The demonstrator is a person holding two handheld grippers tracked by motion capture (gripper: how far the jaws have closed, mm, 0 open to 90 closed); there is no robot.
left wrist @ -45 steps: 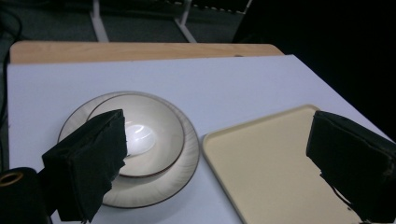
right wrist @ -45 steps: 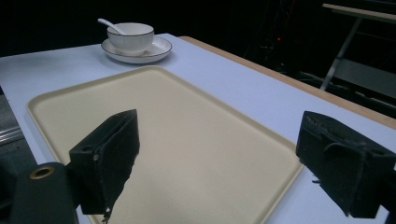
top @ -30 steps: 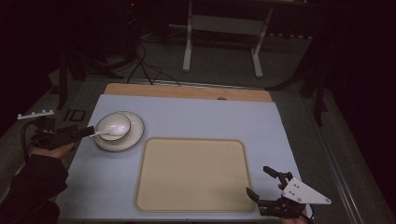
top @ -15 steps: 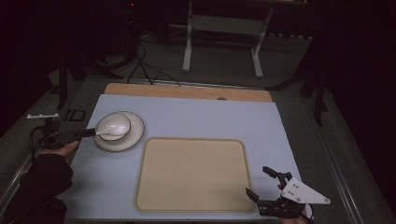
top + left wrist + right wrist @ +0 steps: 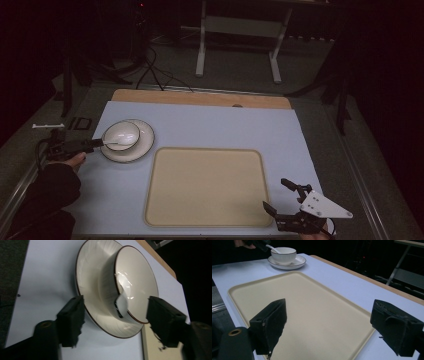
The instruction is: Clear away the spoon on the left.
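1. Since the earlier pictures, the left gripper [image 5: 95, 144] has sunk lower at the left edge of the high view, and its jaws have just been closing. The right gripper [image 5: 286, 197] has kept its place at the lower right.
2. At the far left of the high view, a hand [image 5: 75, 161] in a dark sleeve [image 5: 45, 187] holds the left gripper. It points right, at the dishes.
3. A white bowl [image 5: 121, 134] sits on a white plate [image 5: 139, 149], left of the middle of the high view. Both stand on the blue table [image 5: 210, 127].
4. A white spoon [image 5: 122, 302] rests in the bowl. Its handle sticks out over the rim, toward the left gripper.
5. In the left gripper view, the jaws are part open. The bowl, the spoon handle and the near edge of the plate lie between them. The pads press on nothing.
6. A big tan tray [image 5: 205, 187] lies in the lower middle of the high view, just right of the plate.
7. The right gripper hangs over the tray's lower right corner. Its jaws are spread wide, with nothing in them.
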